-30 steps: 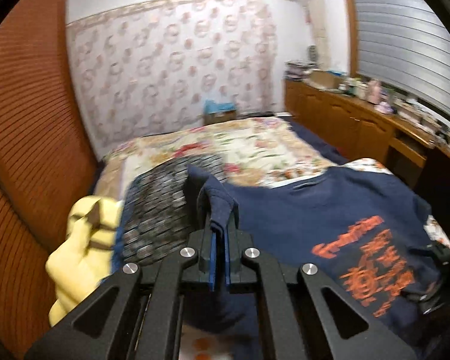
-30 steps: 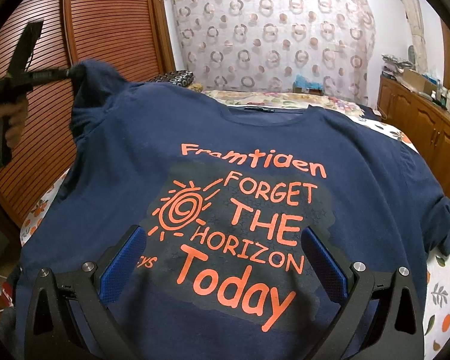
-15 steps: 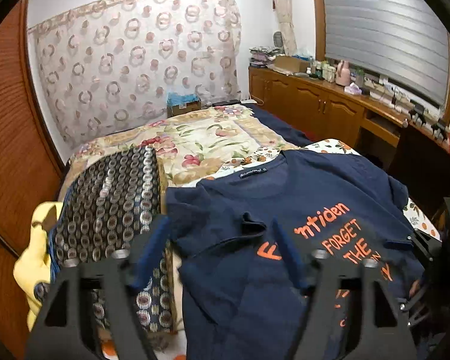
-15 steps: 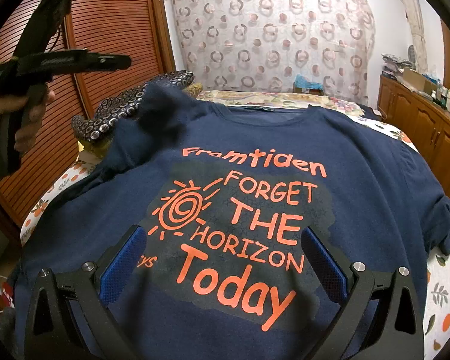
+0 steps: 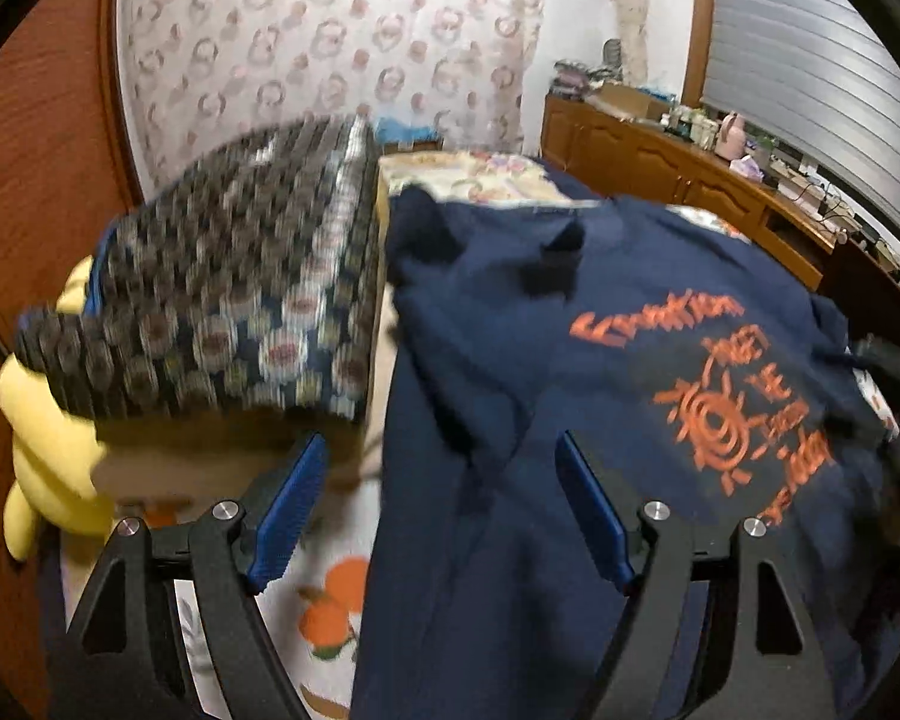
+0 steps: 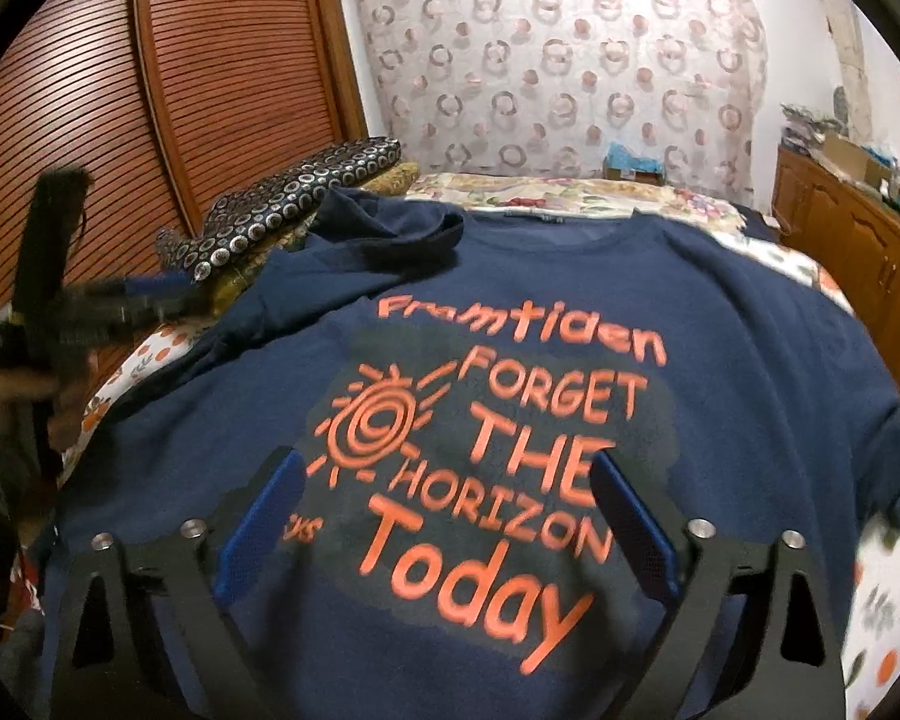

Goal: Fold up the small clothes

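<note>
Bedspread (image 5: 330, 612) — patterned cushion (image 5: 222, 312) beside navy T-shirt (image 6: 720, 330).

Under my blue-padded black right gripper (image 6: 447, 516) lies a navy T-shirt (image 6: 750, 360) lettered in orange, on a white sheet (image 5: 330, 600) printed with oranges, beside a dark ring-patterned cushion (image 5: 222, 312) and a yellow toy (image 5: 48, 444).

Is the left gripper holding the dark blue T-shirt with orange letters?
No. The left gripper stands open above the dark blue T-shirt, its blue pads touching no cloth.
</note>
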A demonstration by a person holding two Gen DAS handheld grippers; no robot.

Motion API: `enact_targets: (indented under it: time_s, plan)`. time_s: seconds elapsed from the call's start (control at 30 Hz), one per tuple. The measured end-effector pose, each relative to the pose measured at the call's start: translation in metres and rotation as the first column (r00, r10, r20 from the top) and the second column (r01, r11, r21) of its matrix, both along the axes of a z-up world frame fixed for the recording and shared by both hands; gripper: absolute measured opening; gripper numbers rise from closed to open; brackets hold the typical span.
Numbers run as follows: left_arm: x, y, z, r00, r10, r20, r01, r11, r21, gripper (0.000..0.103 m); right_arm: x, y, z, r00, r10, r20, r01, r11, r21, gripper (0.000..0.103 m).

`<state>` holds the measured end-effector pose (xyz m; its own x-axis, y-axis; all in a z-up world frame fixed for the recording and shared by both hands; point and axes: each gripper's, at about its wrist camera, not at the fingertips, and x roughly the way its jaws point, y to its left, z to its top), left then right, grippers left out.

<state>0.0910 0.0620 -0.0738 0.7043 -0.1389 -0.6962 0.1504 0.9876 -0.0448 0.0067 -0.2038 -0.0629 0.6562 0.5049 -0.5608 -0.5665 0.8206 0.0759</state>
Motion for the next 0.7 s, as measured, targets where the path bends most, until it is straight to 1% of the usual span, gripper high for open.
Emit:
enact_targets:
  time_s: [0.03, 0.17, 0.23, 0.3, 0.33, 0.37, 0.4, 0.43, 0.5, 0.53, 0.6, 0.63, 0.67, 0.7]
  plan:
    - [0.001, 0.001, -0.004, 1.000, 0.006, -0.012, -0.006, 1.000, 0.003, 0.079, 0.003, 0.002, 0.007, 1.000, 0.008, 0.019, -0.008, 1.000, -0.002, 0.090]
    - [0.004, 0.003, -0.020, 0.998, 0.020, -0.056, -0.020, 1.000, 0.013, 0.079, 0.021, 0.020, 0.036, 0.993, 0.034, 0.114, -0.031, 0.999, -0.032, 0.090]
    - [0.005, 0.003, -0.025, 0.997, 0.021, -0.080, -0.019, 1.000, 0.014, 0.079, 0.038, 0.031, 0.043, 0.993, 0.044, 0.111, -0.041, 0.999, -0.035, 0.090]
    - [0.007, 0.005, -0.027, 0.995, 0.024, -0.098, -0.023, 1.000, 0.014, 0.079, 0.058, 0.045, 0.046, 0.994, 0.059, 0.088, -0.056, 0.998, -0.032, 0.088]
    - [0.007, 0.005, -0.028, 0.994, 0.029, -0.101, -0.028, 0.999, 0.018, 0.079, 0.068, 0.053, 0.046, 0.995, 0.061, 0.081, -0.058, 0.998, -0.035, 0.085]
    - [0.007, 0.005, -0.028, 0.994, 0.029, -0.102, -0.028, 0.999, 0.019, 0.079, 0.078, 0.060, 0.045, 0.996, 0.060, 0.070, -0.057, 0.998, -0.037, 0.084]
    - [0.008, 0.004, -0.028, 0.994, 0.030, -0.103, -0.028, 0.999, 0.025, 0.079, 0.092, 0.066, 0.043, 0.997, 0.061, 0.052, -0.059, 0.998, -0.038, 0.083]
    - [0.009, 0.003, -0.029, 0.994, 0.029, -0.105, -0.026, 0.999, 0.035, 0.080, 0.104, 0.071, 0.041, 0.998, 0.060, 0.029, -0.059, 0.998, -0.037, 0.079]
    - [0.009, -0.003, -0.030, 0.994, 0.025, -0.106, -0.019, 0.998, 0.055, 0.082, 0.133, 0.080, 0.036, 0.999, 0.039, -0.020, -0.040, 0.998, -0.039, 0.076]
    - [0.009, -0.003, -0.030, 0.994, 0.025, -0.107, -0.020, 0.998, 0.052, 0.083, 0.145, 0.083, 0.033, 0.999, 0.030, -0.039, -0.031, 0.999, -0.040, 0.074]
    - [0.010, -0.001, -0.030, 0.994, 0.025, -0.109, -0.020, 0.999, 0.045, 0.084, 0.168, 0.091, 0.027, 0.996, 0.016, -0.088, -0.018, 0.999, -0.026, 0.069]
    - [0.010, 0.000, -0.030, 0.994, 0.025, -0.108, -0.020, 0.999, 0.045, 0.084, 0.177, 0.098, 0.024, 0.994, 0.012, -0.111, -0.014, 1.000, -0.016, 0.064]
    - [0.010, 0.000, -0.030, 0.994, 0.025, -0.108, -0.020, 0.999, 0.048, 0.084, 0.186, 0.102, 0.020, 0.990, 0.014, -0.137, -0.015, 1.000, -0.002, 0.057]
    - [0.009, 0.001, -0.030, 0.994, 0.025, -0.108, -0.020, 0.999, 0.047, 0.084, 0.195, 0.107, 0.016, 0.987, 0.017, -0.161, -0.016, 1.000, 0.007, 0.055]
